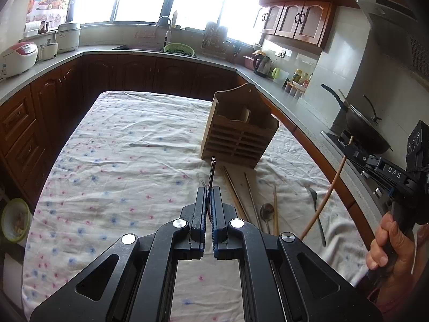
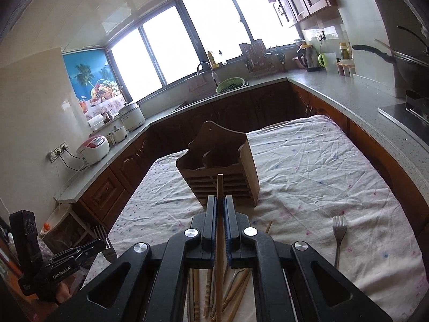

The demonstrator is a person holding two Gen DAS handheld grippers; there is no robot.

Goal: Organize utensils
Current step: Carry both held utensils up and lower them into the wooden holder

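A wooden utensil holder (image 1: 238,131) with slatted front stands on the floral tablecloth (image 1: 120,161); it also shows in the right wrist view (image 2: 219,169). My left gripper (image 1: 208,190) is shut on a metal fork (image 1: 211,174), tines pointing up toward the holder; the fork also shows in the right wrist view (image 2: 103,237). My right gripper (image 2: 220,201) is shut on a wooden chopstick (image 2: 219,214), lifted above the table; the chopstick also shows in the left wrist view (image 1: 325,196). Chopsticks (image 1: 236,193), a spoon (image 1: 266,212) and another spoon (image 1: 316,209) lie before the holder.
A second fork (image 2: 338,233) lies on the cloth at the right. Several chopsticks (image 2: 211,289) lie under my right gripper. Counters surround the table, with a wok (image 1: 364,128) on the stove at right, a sink (image 1: 150,47) at back and rice cookers (image 1: 18,59) at left.
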